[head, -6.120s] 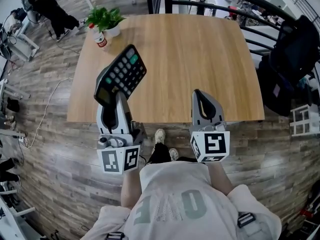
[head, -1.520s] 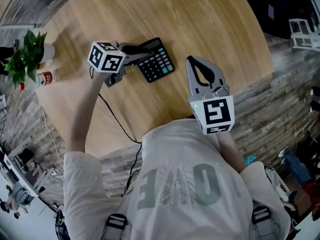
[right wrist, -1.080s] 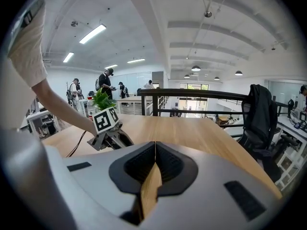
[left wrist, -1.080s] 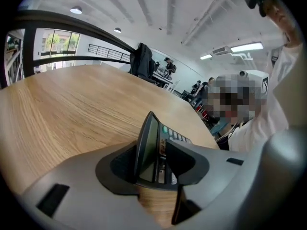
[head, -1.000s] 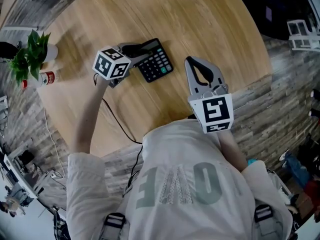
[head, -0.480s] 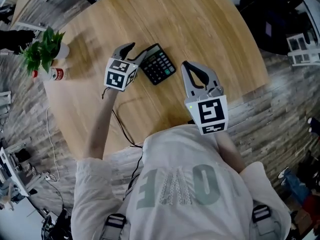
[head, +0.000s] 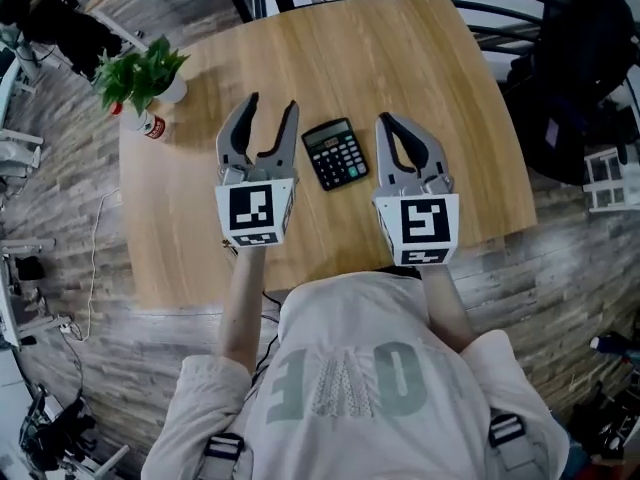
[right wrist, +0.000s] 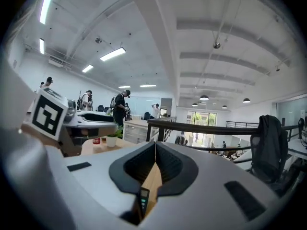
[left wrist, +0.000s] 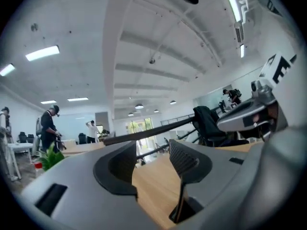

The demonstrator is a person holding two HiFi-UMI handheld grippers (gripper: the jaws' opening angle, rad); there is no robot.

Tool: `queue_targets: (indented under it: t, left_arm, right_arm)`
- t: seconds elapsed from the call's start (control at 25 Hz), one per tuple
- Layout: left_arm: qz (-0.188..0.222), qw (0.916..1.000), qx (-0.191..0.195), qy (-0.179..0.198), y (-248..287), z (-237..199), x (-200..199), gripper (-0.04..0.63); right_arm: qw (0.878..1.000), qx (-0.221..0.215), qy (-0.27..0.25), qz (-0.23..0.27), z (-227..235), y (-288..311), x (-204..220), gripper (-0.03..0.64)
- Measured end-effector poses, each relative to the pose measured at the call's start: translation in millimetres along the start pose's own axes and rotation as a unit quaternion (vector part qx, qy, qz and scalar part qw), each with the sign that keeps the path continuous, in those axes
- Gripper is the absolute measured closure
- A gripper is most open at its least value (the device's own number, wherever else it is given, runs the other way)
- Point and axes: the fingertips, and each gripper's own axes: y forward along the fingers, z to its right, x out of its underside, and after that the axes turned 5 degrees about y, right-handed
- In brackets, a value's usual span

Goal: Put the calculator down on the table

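The left tool [head: 271,108] has lifted off the calculator [head: 335,154], spread and empty; the right tool [head: 388,123] stays pressed together.

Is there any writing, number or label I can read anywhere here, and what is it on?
"O": one big letter on the person's shirt; its neighbours are creased, unreadable.
Calculator keys and display: too small to read.
Bottle red label: too small.
Marker cube and its twin: black-and-white square codes, no letters.
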Motion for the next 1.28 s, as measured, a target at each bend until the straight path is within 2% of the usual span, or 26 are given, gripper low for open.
queue_targets:
  t: [0.12, 0.2, 0.24, 0.32, 0.44, 0.56, 0.76, 1.28]
  left_arm:
    - [0.043, 0.9973, -0.059, 0.000, -35.8, -4.0, -42.7, 0.411]
    - [0.059, 0.9936, -0.096, -0.007, -58.3, -6.1, -62.8, 0.476]
    - [0.066, 0.9918, -0.110, -0.011, -68.7, -7.0, -70.8, 0.528]
    - [0.079, 0.9885, -0.128, -0.015, -86.9, -9.2, -85.0, 0.583]
    - [0.105, 0.9833, -0.148, -0.011, -104.7, -14.3, -103.1, 0.586]
    - [0.131, 0.9784, -0.159, -0.008, -112.9, -18.0, -115.3, 0.586]
    - [0.144, 0.9748, -0.170, -0.007, -121.4, -21.5, -120.2, 0.586]
    - [0.126, 0.9768, -0.173, -0.012, -120.1, -20.7, -111.1, 0.586]
  right_arm:
    - [0.999, -0.004, 0.005, 0.043, -4.8, -6.0, -25.0, 0.597]
    - [0.997, -0.017, 0.006, 0.073, -11.7, -13.0, -41.8, 0.597]
    - [0.996, -0.026, 0.007, 0.088, -16.3, -17.1, -50.4, 0.597]
    - [0.993, -0.044, 0.008, 0.112, -26.2, -25.8, -66.2, 0.597]
    - [0.989, -0.066, 0.013, 0.135, -37.4, -36.2, -80.2, 0.597]
    - [0.988, -0.068, 0.010, 0.136, -41.6, -39.1, -80.6, 0.597]
    - [0.989, -0.071, -0.001, 0.129, -48.1, -40.8, -74.8, 0.598]
    - [0.990, -0.072, -0.012, 0.121, -44.9, -45.0, -71.1, 0.598]
